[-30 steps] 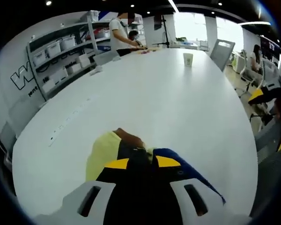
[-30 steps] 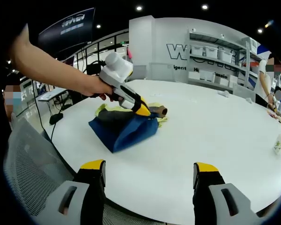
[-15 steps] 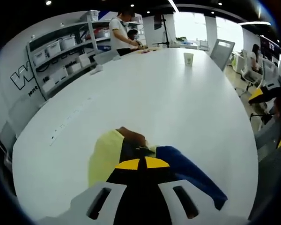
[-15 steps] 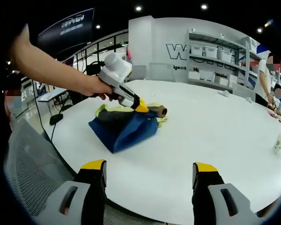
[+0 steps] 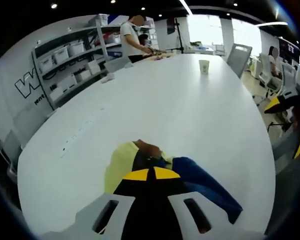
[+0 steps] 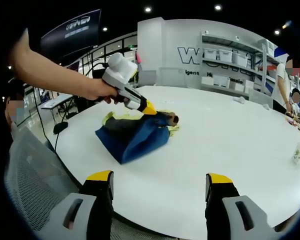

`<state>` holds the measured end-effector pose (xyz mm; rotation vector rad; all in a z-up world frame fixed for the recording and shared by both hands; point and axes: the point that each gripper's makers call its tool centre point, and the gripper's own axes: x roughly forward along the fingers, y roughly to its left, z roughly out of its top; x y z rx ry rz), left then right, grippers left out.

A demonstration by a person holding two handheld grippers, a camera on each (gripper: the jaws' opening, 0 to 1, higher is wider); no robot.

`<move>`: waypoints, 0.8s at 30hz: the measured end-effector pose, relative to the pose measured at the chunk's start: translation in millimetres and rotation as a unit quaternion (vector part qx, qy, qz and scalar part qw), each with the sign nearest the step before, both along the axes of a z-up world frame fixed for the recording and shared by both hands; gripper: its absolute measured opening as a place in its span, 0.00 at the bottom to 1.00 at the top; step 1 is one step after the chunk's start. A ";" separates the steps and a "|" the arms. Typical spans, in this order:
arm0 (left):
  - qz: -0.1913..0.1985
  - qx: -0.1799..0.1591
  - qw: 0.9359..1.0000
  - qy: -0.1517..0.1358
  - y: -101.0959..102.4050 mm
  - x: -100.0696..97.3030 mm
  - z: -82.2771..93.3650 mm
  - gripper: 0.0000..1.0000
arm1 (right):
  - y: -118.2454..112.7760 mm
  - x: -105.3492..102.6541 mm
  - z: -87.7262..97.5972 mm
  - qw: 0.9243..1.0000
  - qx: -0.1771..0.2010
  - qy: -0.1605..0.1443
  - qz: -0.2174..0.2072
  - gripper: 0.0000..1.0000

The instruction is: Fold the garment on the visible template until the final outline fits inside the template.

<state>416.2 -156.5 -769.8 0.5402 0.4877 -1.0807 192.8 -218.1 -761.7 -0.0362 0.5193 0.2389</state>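
Note:
A folded garment (image 6: 135, 135) in dark blue, yellow-green and brown lies bunched on the white table (image 6: 230, 145), near its left edge. A person's hand holds my left gripper (image 6: 149, 107) down onto the garment's top, by the brown part. In the left gripper view, that gripper (image 5: 147, 174) has its yellow tips pressed together over the cloth, with the yellow-green part (image 5: 120, 162) to the left and the blue part (image 5: 202, 177) to the right. My right gripper (image 6: 158, 185) hovers open at the near table edge, well short of the garment, with nothing between its fingers.
A paper cup (image 5: 204, 66) stands far along the table, seen also as the cup (image 6: 298, 152) at the right. Shelves with white bins (image 5: 65, 65) line the wall. A person (image 5: 132, 37) stands at the table's far end. A mesh chair (image 6: 30, 175) sits by the near edge.
The left gripper's jaws have gone from slightly apart to shut over the garment's top, and it has risen a little with the cloth. The right gripper has stayed put.

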 end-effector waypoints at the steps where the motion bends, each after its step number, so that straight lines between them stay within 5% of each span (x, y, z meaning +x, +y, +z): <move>1: 0.002 -0.002 1.000 0.000 1.4 0.4 2.2 0.02 | 0.1 0.0 0.0 1.000 0.000 0.000 0.000 0.75; 24: 0.039 -0.039 0.998 -0.007 32.4 8.5 45.7 0.02 | 3.6 10.6 7.5 0.999 0.003 0.017 0.028 0.80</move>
